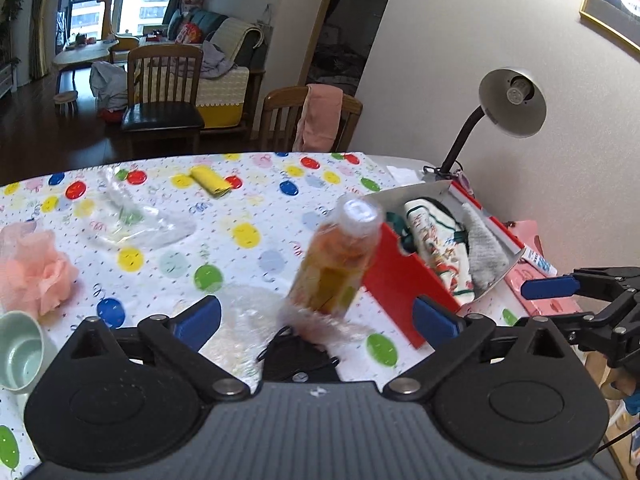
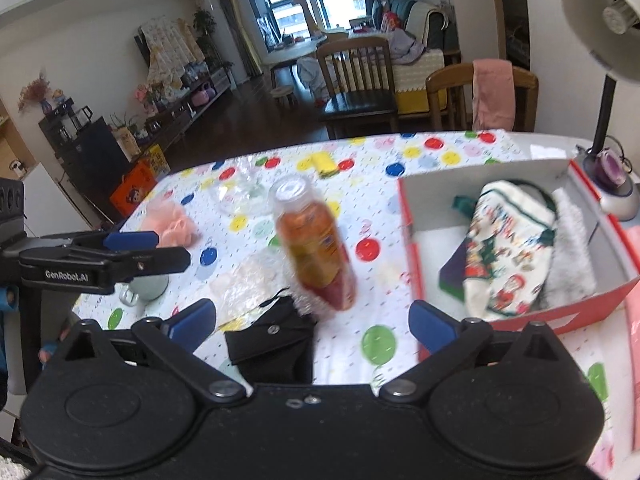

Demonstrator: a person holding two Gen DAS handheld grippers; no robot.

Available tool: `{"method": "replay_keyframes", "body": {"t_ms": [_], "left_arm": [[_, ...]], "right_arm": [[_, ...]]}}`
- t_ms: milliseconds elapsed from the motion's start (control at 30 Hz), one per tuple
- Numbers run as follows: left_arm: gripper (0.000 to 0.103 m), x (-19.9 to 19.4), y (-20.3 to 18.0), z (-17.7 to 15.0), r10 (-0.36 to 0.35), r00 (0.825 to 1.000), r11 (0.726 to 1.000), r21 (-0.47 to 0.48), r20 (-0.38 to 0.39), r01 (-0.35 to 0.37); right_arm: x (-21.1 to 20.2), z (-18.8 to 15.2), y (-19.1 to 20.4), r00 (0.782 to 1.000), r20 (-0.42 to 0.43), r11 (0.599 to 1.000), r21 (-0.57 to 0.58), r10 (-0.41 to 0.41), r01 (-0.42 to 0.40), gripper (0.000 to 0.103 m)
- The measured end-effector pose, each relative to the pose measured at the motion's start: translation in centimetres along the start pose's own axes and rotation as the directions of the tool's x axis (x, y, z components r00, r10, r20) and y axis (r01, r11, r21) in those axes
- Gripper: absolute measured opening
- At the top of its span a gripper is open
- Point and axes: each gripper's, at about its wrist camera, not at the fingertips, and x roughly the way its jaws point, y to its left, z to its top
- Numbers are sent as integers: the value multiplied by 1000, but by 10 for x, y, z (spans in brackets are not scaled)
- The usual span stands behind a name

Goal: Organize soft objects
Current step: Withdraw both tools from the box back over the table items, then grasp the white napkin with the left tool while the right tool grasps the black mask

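Right wrist view puts the black pouch (image 2: 276,340) on the worktop (image 2: 384,264) just ahead of the right gripper (image 2: 312,320) — between its spread, empty fingers, its length running roughly across them. The left gripper (image 1: 316,316), also spread and empty, is near too. The red box (image 2: 520,312) holding soft things sits to the right.

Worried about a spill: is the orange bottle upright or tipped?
Tipped, leaning. The bottle slants with its clear cap toward the red box, motion-blurred; neither open gripper holds it.
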Motion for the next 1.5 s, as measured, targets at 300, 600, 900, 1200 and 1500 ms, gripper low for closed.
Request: {"method": "replay_keyframes", "body": {"t_ms": [300,600,900,1200,1500], "left_arm": [[103,-2,60,-25,-8,1000,1000,13,2,8],[103,21,107,-52,-27,994,1000,11,-102,29],[103,49,130,-76,33,990,995,103,-134,-19],[103,79,152,-85,7,979,999,47,-203,2],[101,96,159,-100,67,976,991,127,-207,-41]], "right_arm": [[45,-23,44,997,-82,1000,-23,3,-5,103],[90,-38,75,985,-173,999,-48,-16,8,103],[139,-51,86,968,-236,995,-72,-82,66,103],[176,-62,96,943,-296,983,-141,-152,114,103],[194,-68,96,925,-334,979,-146,-183,141,103]]}}
